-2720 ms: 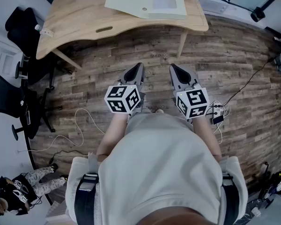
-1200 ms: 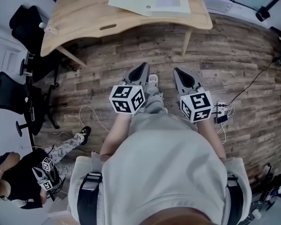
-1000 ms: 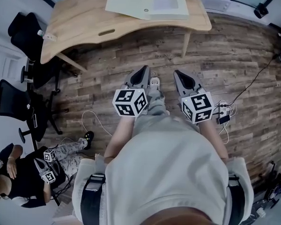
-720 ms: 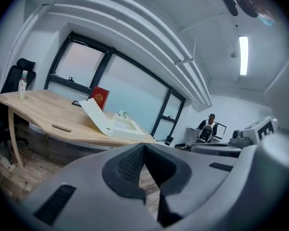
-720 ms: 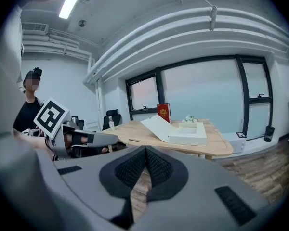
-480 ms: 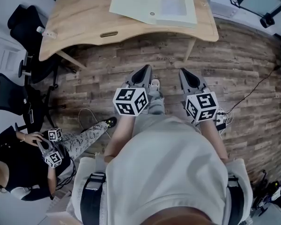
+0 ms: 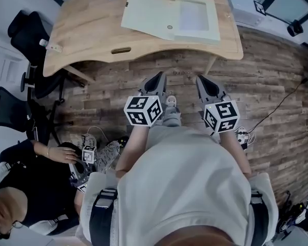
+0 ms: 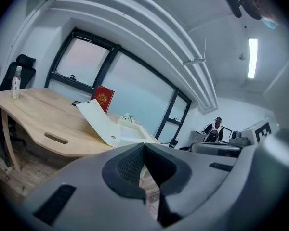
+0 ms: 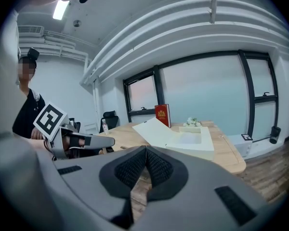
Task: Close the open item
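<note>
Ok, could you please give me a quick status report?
Left claw, right claw shut, empty. White box on table, lid open. Nothing blocking.

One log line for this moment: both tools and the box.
left tool: shut, empty | right tool: shut, empty | box: on table, lid open | stage: pre-contact

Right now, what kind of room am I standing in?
Probably an office or lab workspace: a wooden desk on a plank floor, black office chairs beside it, and large dark-framed windows behind.
</note>
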